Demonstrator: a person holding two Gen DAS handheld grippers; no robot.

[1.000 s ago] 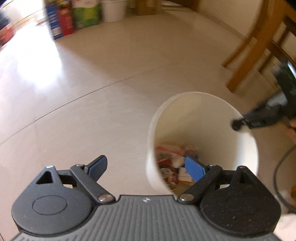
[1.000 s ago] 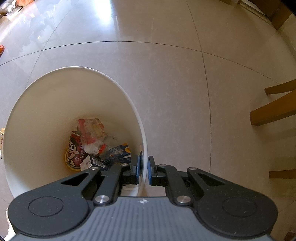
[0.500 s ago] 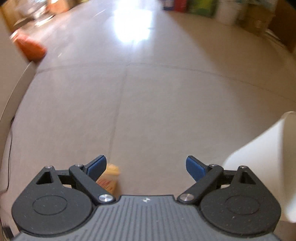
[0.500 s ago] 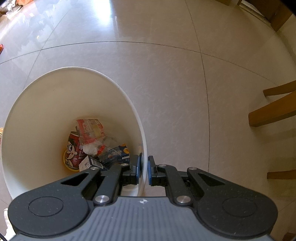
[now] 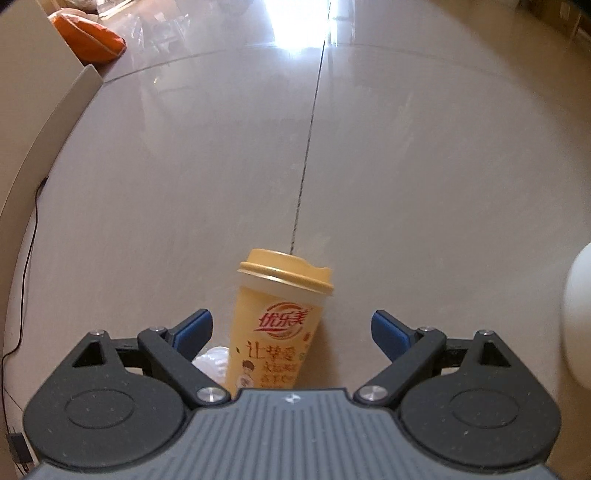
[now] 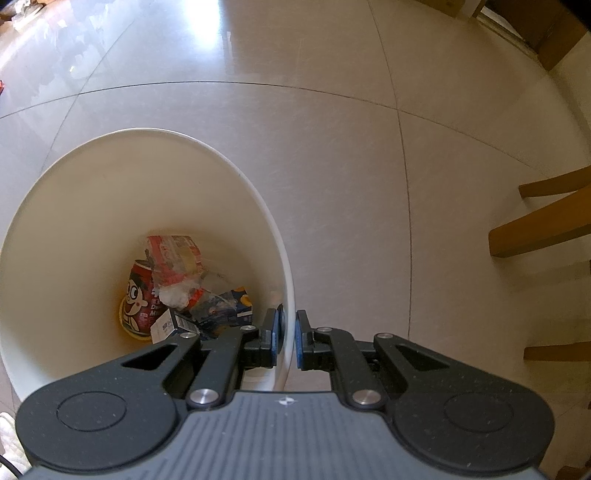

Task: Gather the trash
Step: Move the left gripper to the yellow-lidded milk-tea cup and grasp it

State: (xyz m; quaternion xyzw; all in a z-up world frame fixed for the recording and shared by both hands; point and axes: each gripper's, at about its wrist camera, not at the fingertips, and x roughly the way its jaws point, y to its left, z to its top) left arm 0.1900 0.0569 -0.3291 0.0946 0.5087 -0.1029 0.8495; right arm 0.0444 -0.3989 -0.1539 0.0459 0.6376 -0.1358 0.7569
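A yellow lidded drink cup (image 5: 277, 325) stands upright on the tiled floor, low in the left wrist view. My left gripper (image 5: 291, 330) hangs open over it, with the cup between the blue pads and nearer the left one, touching neither. A crumpled white scrap (image 5: 212, 363) lies by the cup's base. In the right wrist view my right gripper (image 6: 287, 341) is shut on the near rim of the white trash bin (image 6: 74, 206). Inside the bin lie a red can (image 6: 138, 299), wrappers and small cartons. The bin's side (image 5: 578, 317) shows at the right edge of the left wrist view.
A beige cabinet edge (image 5: 40, 122) and a black cable (image 5: 24, 273) run along the left. An orange cushion (image 5: 86, 33) lies far left. Wooden chair legs (image 6: 546, 218) stand to the right of the bin. Open tiled floor stretches beyond the cup.
My left gripper swung away from above the bin, leftward and down, and now has the yellow cup between its open jaws. The right gripper and the bin have stayed still.
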